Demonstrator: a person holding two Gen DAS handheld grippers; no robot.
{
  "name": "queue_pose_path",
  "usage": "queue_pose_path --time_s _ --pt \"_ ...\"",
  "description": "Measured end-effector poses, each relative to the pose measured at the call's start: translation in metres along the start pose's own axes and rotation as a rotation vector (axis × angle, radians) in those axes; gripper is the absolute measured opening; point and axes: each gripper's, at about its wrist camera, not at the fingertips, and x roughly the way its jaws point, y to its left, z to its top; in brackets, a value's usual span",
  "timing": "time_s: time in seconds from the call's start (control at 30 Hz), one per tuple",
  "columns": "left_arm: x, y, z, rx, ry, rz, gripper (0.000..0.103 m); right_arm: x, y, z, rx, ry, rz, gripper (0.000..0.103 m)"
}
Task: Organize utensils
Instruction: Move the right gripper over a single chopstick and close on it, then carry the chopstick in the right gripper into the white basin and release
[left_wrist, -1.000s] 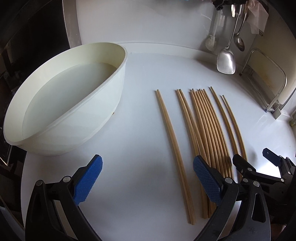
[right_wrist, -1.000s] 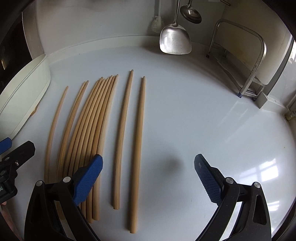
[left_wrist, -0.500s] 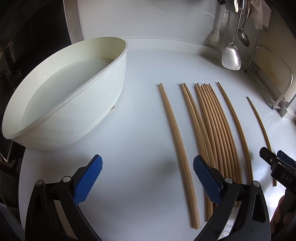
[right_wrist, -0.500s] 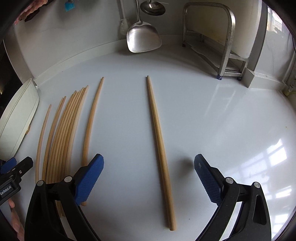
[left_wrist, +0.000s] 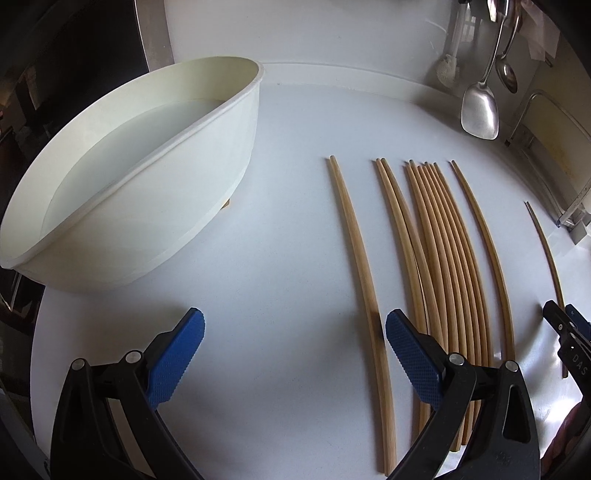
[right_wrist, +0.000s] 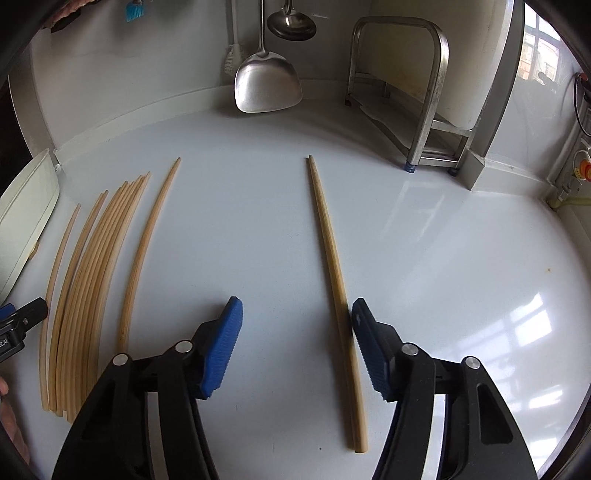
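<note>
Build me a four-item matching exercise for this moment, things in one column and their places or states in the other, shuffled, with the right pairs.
Things
1. lone chopstick
2. white basin
3. metal spatula
4. left hand-held gripper

Places or states
A. hanging against the back wall
B. jaws wide apart, nothing between them
C. between the closing jaws of the right hand-held gripper
D. on the counter, left of all the chopsticks

Pairs: 1-C, 2-D, 3-A, 4-B

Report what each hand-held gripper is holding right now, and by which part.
Nothing is held. The right hand-held gripper is closing around a lone chopstick near its thick end, pads not yet clamped. The left hand-held gripper is open and empty.
</note>
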Motion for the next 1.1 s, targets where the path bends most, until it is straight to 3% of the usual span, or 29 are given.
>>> queue_pose_path --time_s 0.2,0.3,0.43,0.5,0.6,0.67,0.73,1.1 --pt "0.006 -0.004 0.003 0.002 0.017 0.008 0.097 -0.002 0.001 0.001 -0.018 -0.012 0.003 0.033" --pt "0.005 -0.007 0.002 0.006 0.008 0.009 0.093 -0.003 0.005 0.0 -0.04 -0.013 0.007 0.028" --pt "-0.001 -0.014 -0.001 0.033 -0.014 -0.012 0.072 -0.003 0.017 0.001 -0.107 0.0 0.03 0.024" --pt "-0.003 -0.017 -0.001 0.041 -0.012 -0.019 0.065 -0.002 0.019 0.003 -0.113 0.006 0.047 0.011" --pt "-0.007 -0.02 0.0 0.054 -0.014 -0.031 0.042 -0.003 0.021 0.003 -0.114 0.007 0.043 0.007" --pt "-0.008 -0.022 0.001 0.062 -0.012 -0.036 0.017 -0.003 0.021 0.004 -0.107 0.01 0.049 0.007" --pt "-0.009 -0.024 0.001 0.072 -0.006 -0.041 0.008 -0.004 0.021 0.004 -0.105 0.013 0.053 0.006" --pt "-0.029 -0.022 0.013 0.074 -0.005 -0.124 0.007 -0.017 0.016 0.008 -0.019 0.034 0.121 0.006"
